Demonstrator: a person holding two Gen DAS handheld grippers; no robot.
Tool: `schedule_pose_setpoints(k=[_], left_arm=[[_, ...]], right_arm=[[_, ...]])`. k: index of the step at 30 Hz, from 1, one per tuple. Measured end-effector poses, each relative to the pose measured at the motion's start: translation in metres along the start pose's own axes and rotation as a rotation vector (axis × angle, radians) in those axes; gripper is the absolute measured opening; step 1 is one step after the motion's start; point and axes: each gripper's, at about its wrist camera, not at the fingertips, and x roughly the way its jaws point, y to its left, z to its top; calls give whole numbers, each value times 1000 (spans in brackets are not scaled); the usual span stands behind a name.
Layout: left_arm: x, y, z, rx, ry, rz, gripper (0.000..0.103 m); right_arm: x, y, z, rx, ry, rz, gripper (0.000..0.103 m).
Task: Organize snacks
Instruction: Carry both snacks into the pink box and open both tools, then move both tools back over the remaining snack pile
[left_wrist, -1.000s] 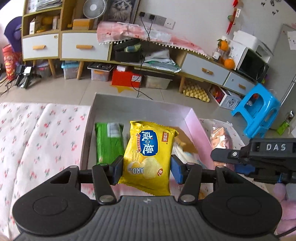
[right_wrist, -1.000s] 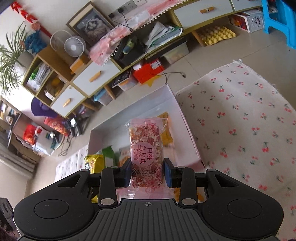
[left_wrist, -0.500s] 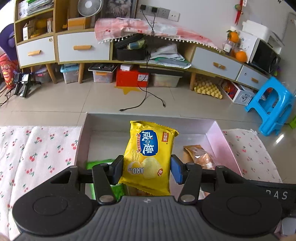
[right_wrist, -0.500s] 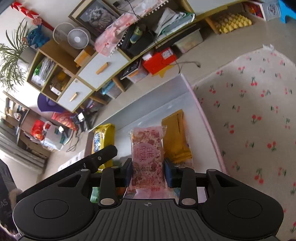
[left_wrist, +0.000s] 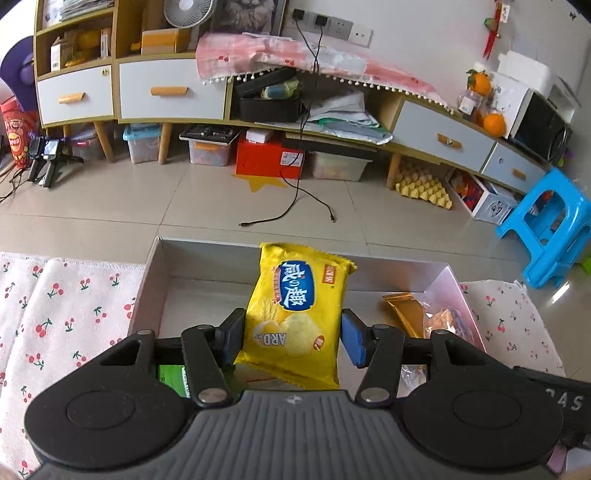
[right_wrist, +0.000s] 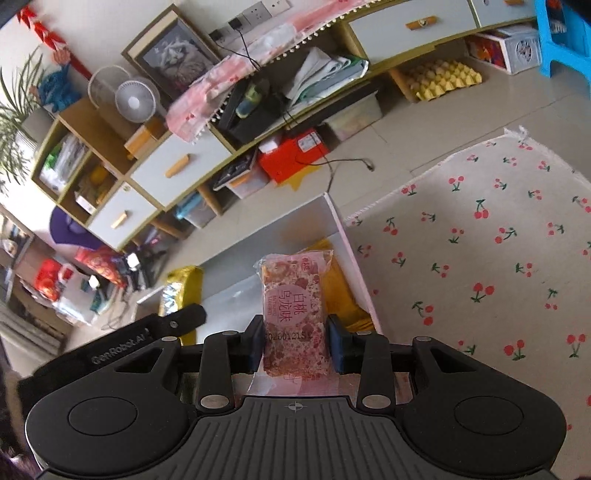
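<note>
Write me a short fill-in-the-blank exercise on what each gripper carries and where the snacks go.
1. The left gripper holds a ____ crinkled biscuit packet.
2. The right gripper has a pink, clear-wrapped snack bar between its ____ pads.
3. Both packets hang over a shallow pink-walled ____.
4. The cloth beside it is printed with red ____.

Missing words: yellow; blue; box; cherries
</note>
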Motion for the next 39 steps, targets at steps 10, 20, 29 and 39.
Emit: schedule_pose_setpoints(k=[10,20,29,39], left_arm=[[-12,-4,-1,16,5,4,68],[-41,-5,-7,23,-6,1,75],[-72,-10,-21,39,-12,-6,84],[-101,-10,-43,44,12,-8,95]], right_arm=[[-16,5,5,29,-2,29,50],[-51,16,5,10,-5,-3,51],[-92,34,-9,-43,9,-14,61],[-132,38,-30,-71,40,-59,74]])
